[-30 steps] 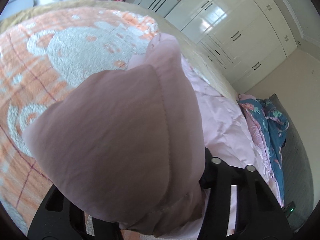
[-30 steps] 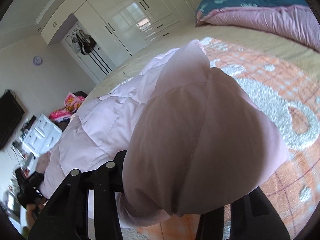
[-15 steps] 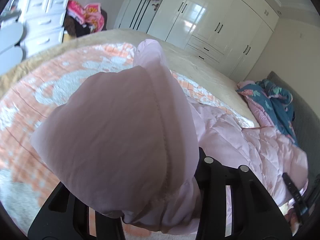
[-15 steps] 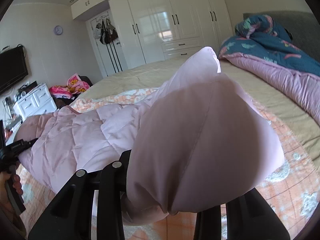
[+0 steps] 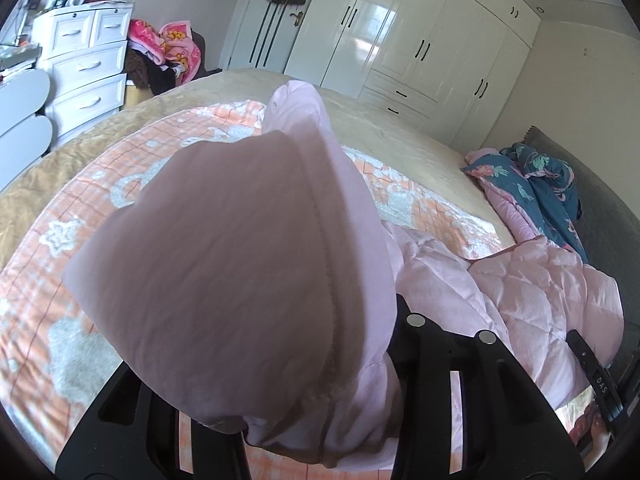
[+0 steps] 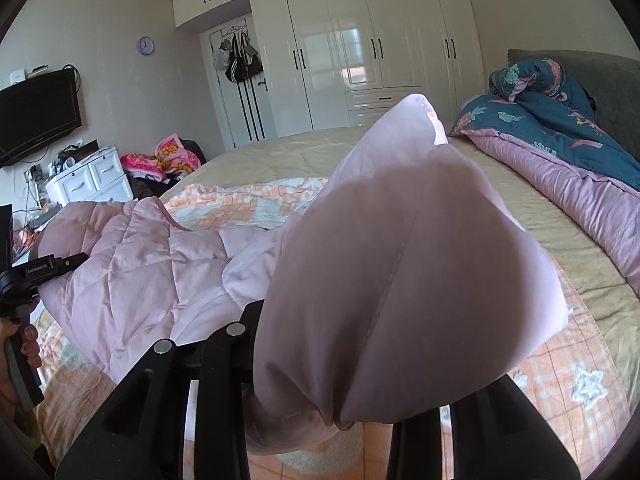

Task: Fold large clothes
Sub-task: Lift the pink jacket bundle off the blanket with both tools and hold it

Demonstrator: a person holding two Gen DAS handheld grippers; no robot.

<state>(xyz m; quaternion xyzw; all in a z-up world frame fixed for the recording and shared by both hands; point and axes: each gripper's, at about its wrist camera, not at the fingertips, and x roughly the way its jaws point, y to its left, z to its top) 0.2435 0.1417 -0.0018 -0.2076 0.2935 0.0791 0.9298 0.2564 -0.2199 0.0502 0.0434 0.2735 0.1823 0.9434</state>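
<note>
A large pale pink quilted jacket (image 5: pixel 532 292) is held up over the bed between my two grippers. My left gripper (image 5: pixel 304 412) is shut on one edge of the jacket; a big fold of it (image 5: pixel 240 264) bulges over the fingers and hides the tips. My right gripper (image 6: pixel 320 412) is shut on another edge of the jacket, with a similar bulge (image 6: pixel 404 280) over it. The rest of the jacket (image 6: pixel 132 260) hangs between them, above the orange and white blanket (image 5: pixel 80 216). The left gripper (image 6: pixel 24 284) also shows in the right wrist view.
The blanket (image 6: pixel 576 384) covers a beige bed (image 6: pixel 520 184). A blue and pink duvet (image 6: pixel 560 136) is piled by the grey headboard. White wardrobes (image 6: pixel 360 52), a white dresser (image 5: pixel 84 64), a pile of pink clothes (image 5: pixel 172 48) and a wall TV (image 6: pixel 36 112) line the room.
Both grippers have lifted and tilted up with the jacket; the views now look level across the room. The jacket's body has risen off the blanket and hangs between them.
</note>
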